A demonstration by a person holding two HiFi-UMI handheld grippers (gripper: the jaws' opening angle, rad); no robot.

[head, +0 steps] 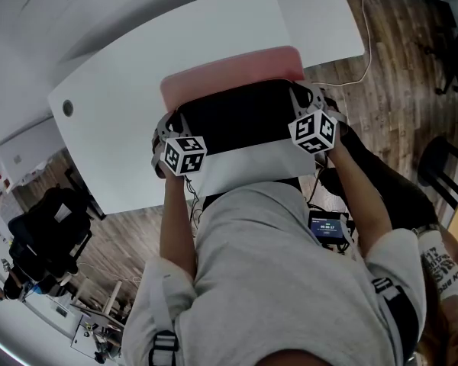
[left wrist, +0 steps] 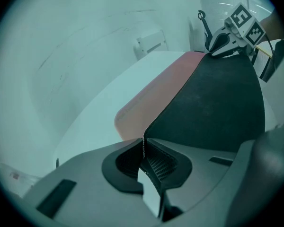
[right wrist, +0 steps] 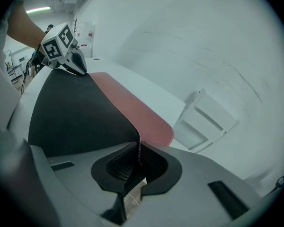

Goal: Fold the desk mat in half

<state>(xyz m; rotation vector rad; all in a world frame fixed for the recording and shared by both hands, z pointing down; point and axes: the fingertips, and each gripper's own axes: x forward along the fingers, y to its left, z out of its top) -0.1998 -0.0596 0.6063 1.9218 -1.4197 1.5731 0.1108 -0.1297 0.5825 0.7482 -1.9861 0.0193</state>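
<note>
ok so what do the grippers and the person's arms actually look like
Both the left gripper and right gripper have a smooth grey moulded body, black mesh-textured fingers and a white cube printed with black square markers. The person wears a grey short-sleeved T-shirt with black straps; forearms are uncovered.
</note>
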